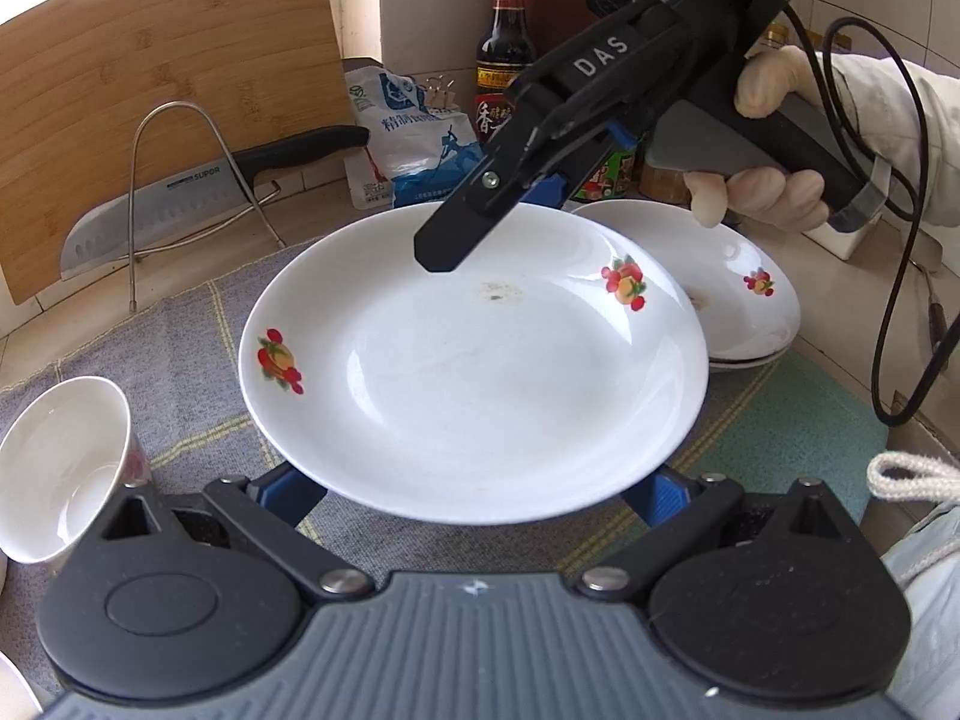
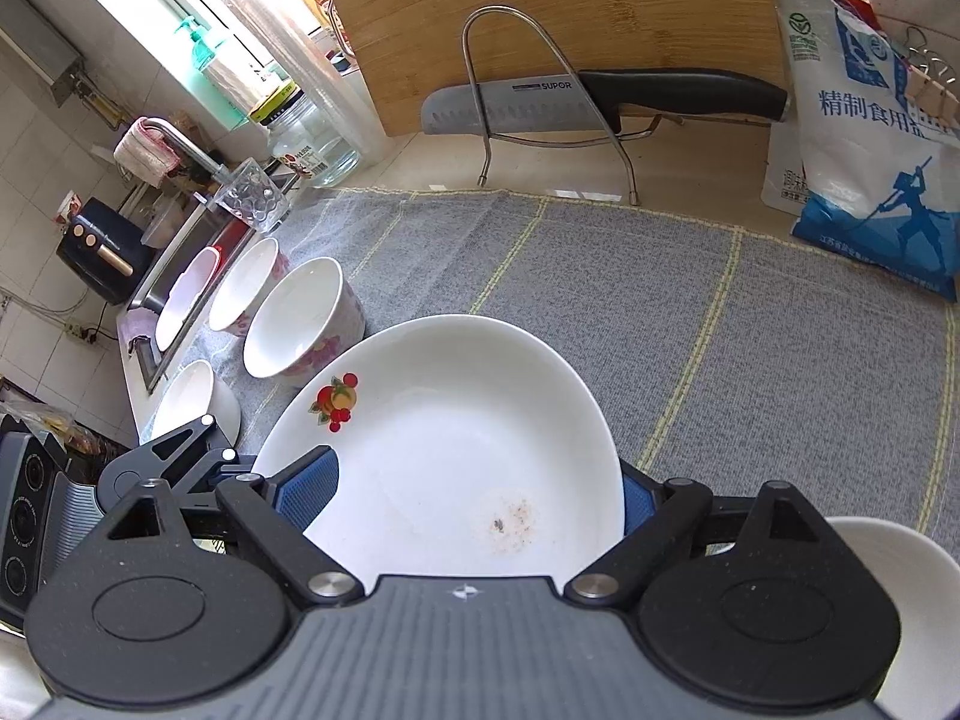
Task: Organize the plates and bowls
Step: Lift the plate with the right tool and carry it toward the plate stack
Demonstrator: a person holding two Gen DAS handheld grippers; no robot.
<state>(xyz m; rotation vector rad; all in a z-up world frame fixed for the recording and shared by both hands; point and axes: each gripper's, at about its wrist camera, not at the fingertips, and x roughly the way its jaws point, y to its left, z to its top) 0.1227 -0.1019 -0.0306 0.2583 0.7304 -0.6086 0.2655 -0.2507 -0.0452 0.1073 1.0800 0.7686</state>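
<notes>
Over the grey mat (image 2: 780,330) we hold the plate (image 1: 474,372) between both grippers, left gripper (image 1: 474,495) and right gripper (image 2: 474,492) clamping opposite rims, beside the stacked plates (image 1: 750,300). Glazed ceramic: rigid, slippery, breakable; grip rims only.

Grey mat (image 2: 600,276) on tiled counter (image 2: 558,162)
</notes>
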